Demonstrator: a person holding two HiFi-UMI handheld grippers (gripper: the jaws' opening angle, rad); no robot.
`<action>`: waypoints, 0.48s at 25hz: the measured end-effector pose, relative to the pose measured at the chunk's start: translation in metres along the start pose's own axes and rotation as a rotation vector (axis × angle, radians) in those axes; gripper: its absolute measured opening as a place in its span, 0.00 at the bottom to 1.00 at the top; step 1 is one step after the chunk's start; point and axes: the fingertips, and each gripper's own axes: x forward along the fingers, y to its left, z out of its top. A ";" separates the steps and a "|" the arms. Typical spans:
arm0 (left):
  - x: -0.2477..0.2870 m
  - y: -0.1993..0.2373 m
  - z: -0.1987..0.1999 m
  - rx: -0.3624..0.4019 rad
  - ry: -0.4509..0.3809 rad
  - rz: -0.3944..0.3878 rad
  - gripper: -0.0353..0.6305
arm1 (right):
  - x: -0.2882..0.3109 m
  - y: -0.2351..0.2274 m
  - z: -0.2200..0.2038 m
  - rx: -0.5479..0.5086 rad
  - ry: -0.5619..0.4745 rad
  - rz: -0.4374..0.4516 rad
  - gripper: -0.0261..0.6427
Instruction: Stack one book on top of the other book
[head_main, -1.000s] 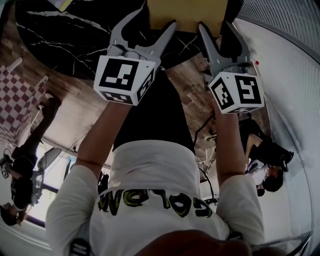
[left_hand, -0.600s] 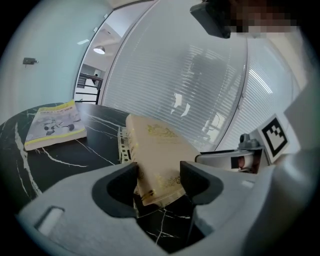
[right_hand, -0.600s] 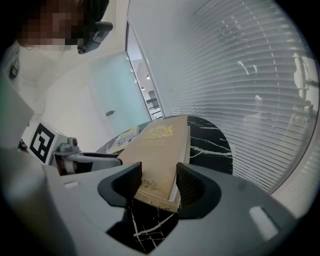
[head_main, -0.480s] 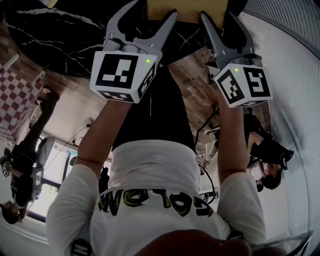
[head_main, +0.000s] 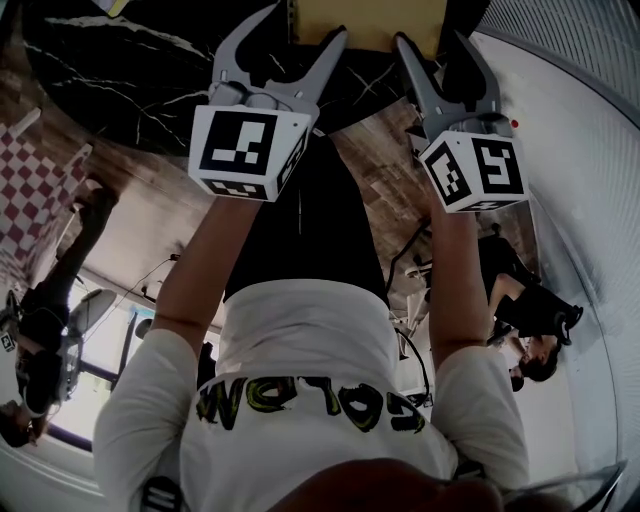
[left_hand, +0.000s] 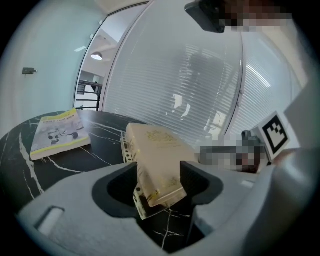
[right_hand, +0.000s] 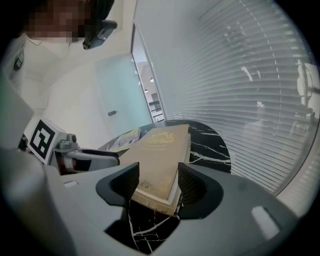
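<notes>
Marble table (left_hand: 100, 150), tan book (left_hand: 155, 150), slatted wall (left_hand: 185, 75)

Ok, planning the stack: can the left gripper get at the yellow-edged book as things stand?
Probably not yet: the left gripper is shut on the tan book, though the yellow-edged book lies uncovered on the black table.

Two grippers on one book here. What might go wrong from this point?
1. On the right gripper the jaws have just been opening with the beige book between them, so that side may drop or twist in the left gripper.
2. Both reach only its near end; most of it sticks out ahead and may sag.
</notes>
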 end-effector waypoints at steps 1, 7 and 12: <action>-0.003 0.000 0.002 0.006 -0.002 0.001 0.46 | -0.003 0.002 0.002 -0.014 -0.002 -0.006 0.41; -0.026 -0.013 0.028 0.043 -0.026 -0.023 0.46 | -0.025 0.021 0.024 -0.130 -0.033 -0.022 0.40; -0.056 -0.031 0.062 0.075 -0.080 -0.055 0.42 | -0.048 0.046 0.057 -0.159 -0.081 -0.007 0.38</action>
